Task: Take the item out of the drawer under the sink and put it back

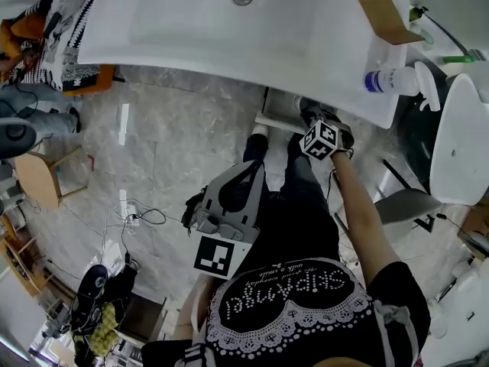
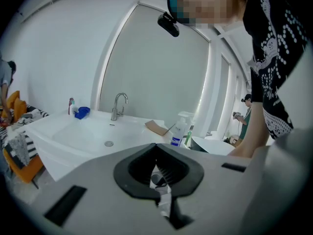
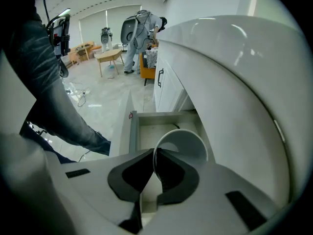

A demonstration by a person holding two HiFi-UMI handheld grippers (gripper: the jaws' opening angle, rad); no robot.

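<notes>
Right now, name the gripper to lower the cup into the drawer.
Right. The right gripper holds the white cup above the open drawer; the left gripper, shut and empty, faces the sink.

Wears a black short-sleeved top [image 1: 306, 300] printed with white script and white lace-like scallops, over dark trousers [image 1: 298, 205], with a black head camera [image 2: 168, 24] on a teal band. Shows a light grey shell and black jaw pads on the left gripper [image 2: 157, 151] and the right gripper [image 3: 154, 155] alike. Bears black-and-white square markers on each gripper's cube [image 1: 321, 140].
</notes>
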